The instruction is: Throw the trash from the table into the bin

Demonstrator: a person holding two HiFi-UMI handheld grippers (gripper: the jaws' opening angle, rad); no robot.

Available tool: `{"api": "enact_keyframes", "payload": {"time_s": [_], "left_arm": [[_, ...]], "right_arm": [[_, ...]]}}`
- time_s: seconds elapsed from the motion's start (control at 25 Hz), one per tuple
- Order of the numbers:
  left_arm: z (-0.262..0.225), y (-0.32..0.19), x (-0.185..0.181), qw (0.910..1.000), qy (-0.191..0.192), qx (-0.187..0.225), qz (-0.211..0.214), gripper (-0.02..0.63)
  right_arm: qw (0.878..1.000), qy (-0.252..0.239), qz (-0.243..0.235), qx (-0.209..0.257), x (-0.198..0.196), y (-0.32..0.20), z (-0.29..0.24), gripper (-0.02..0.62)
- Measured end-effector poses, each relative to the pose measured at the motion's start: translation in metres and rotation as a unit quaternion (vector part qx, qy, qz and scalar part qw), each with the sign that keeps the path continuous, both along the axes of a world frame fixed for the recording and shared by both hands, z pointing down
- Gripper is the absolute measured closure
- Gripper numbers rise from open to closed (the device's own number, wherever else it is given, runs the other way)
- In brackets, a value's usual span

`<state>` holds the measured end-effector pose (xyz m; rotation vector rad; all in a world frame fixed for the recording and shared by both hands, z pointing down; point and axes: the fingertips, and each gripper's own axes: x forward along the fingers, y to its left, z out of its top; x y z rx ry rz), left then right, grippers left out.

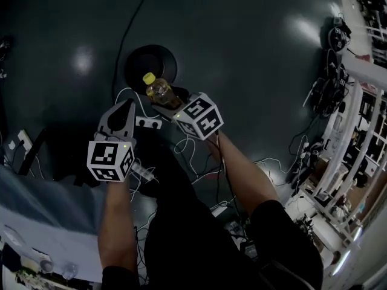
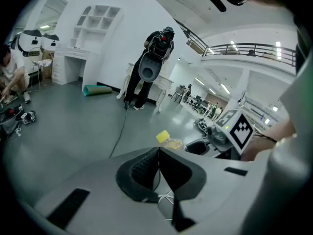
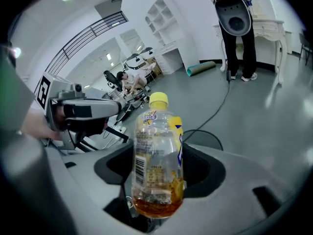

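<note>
Right gripper (image 3: 160,177) clamped on a clear plastic bottle (image 3: 156,151); yellow cap, a little amber liquid at the bottom; bottle upright between the pads, jaws wide round its body. From above, the bottle hangs in mid-air over the dark floor (image 1: 242,41); its cap end overlaps the near rim of the round black bin (image 1: 151,56); can't tell whether it's truly over the opening. Left gripper (image 2: 159,155) clenched, pads touching, nothing between them; it hangs just beside the right one, on its left, pointing down at the floor too. White cables (image 1: 187,150) and a power strip (image 1: 148,122) lie on the floor below both hands. Table (image 1: 42,222) edge at lower left, well apart from the bottle; seated person (image 2: 12,77) far off by the wall.
</note>
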<state>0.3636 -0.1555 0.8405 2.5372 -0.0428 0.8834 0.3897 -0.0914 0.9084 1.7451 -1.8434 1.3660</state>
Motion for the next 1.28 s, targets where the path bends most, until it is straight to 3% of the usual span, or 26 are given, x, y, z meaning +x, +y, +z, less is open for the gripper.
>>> {"api": "enact_keyframes", "payload": {"time_s": [0.28,0.52,0.8,1.08,1.12,1.28], "left_arm": [[0.103,0.024,-0.004,0.9977,-0.063,-0.02,0.016,0.591],[0.121,0.02,-0.015,0.9966,-0.078,-0.028,0.009,0.591],[0.122,0.012,-0.007,0.9973,-0.063,-0.037,-0.006,0.591],[0.115,0.007,-0.009,0.9969,-0.065,-0.04,-0.017,0.591],[0.111,0.007,-0.008,0.9972,-0.061,-0.04,-0.016,0.591],[0.09,0.008,-0.007,0.997,-0.057,-0.047,-0.023,0.591]], "right_arm": [[1.0,0.016,0.011,-0.016,0.019,0.002,0.098,0.305],[0.999,0.021,0.015,-0.046,0.025,0.0,0.153,0.305],[0.995,0.053,0.031,-0.073,0.037,-0.007,0.166,0.305],[0.996,0.054,0.043,-0.052,0.039,-0.016,0.143,0.27],[0.997,0.054,0.042,-0.047,0.038,-0.016,0.138,0.28],[0.996,0.059,0.064,-0.027,0.04,-0.01,0.104,0.559]]}}
